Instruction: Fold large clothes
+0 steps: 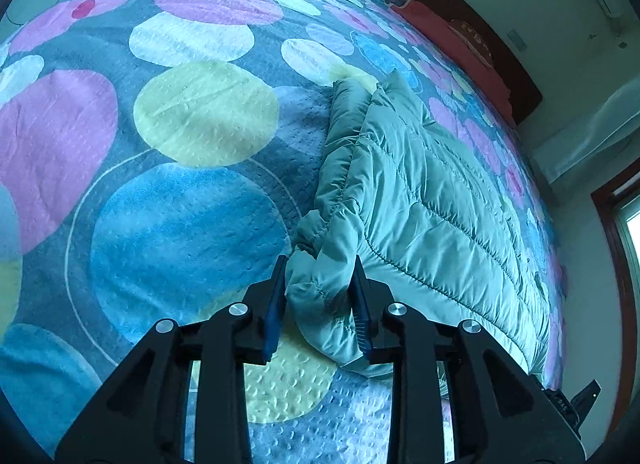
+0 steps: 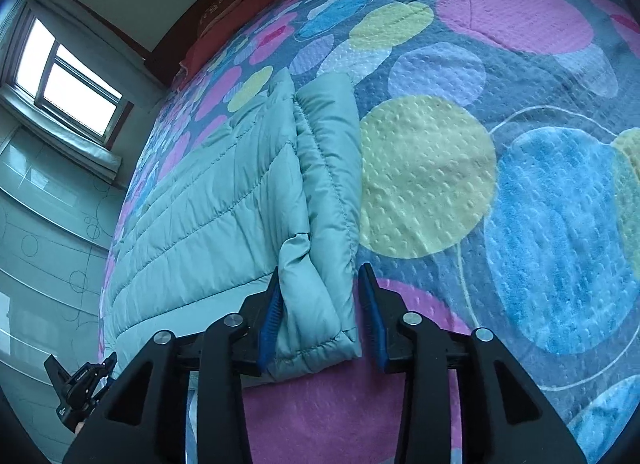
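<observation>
The quilted teal jacket [image 1: 420, 199] lies folded on my circle-patterned bedspread [image 1: 192, 199], red pillows [image 1: 452, 43] beyond near the headboard. My left gripper [image 1: 320, 304] pinches its bunched corner. My right gripper [image 2: 320, 312] reaches low and level, fingers apart astride the folded edge.

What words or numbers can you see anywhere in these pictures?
None can be read.
Dark cushion by the red pillow: pale embroidered marks, too blurred to read.
Other tongs seen at the right view's edge: small white print, too small to read.
Teal puffer jacket and bedspread: no text.
</observation>
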Tool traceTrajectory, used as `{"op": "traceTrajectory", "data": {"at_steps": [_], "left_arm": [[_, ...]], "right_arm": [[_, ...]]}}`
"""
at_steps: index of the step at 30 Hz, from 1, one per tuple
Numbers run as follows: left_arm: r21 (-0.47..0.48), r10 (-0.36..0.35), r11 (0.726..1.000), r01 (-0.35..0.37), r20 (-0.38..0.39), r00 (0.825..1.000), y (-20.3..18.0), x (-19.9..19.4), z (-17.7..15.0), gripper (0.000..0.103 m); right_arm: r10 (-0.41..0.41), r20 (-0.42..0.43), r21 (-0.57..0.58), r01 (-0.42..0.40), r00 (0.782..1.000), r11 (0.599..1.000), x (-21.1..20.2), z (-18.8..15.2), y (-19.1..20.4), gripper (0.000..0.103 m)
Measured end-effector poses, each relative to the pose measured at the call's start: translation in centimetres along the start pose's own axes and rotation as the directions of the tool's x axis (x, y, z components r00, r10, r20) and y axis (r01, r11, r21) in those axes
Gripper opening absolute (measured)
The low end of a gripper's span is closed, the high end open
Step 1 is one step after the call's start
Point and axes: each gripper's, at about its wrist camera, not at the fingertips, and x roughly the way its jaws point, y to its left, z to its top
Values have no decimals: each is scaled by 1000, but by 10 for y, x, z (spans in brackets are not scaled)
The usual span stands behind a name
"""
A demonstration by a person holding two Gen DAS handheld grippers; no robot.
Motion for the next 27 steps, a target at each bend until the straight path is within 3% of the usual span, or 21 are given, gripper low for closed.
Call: {"op": "traceTrajectory", "data": {"at_steps": [4, 9, 12, 16, 18, 24, 27], "left_arm": [[42, 53, 998, -55, 28, 998, 2, -11, 1, 37], [92, 114, 989, -119, 57, 992, 1, -24, 2, 38], [119, 147, 981, -156, 79, 986, -2, -33, 4, 38], [197, 211, 950, -244, 173, 962, -16, -48, 5, 38], [225, 215, 939, -262, 211, 954, -25, -54, 7, 38], [281, 180, 928, -245, 236, 955, -55, -52, 11, 38], [323, 181, 910, -259, 253, 950, -75, -43, 12, 38]], "right_arm": [[-16, 17, 5, 16, 1000, 1000, -11, 1, -9, 44], [-70, 49, -16, 71, 996, 997, -26, 4, -13, 45], [-157, 86, -56, 163, 984, 985, -37, 4, -9, 45], [-247, 151, -134, 267, 957, 954, -48, 7, 7, 45], [-241, 166, -157, 267, 956, 951, -49, 8, 18, 45], [-196, 182, -254, 238, 964, 937, -39, 7, 68, 44], [-166, 190, -317, 220, 968, 923, -28, 4, 101, 44]]}}
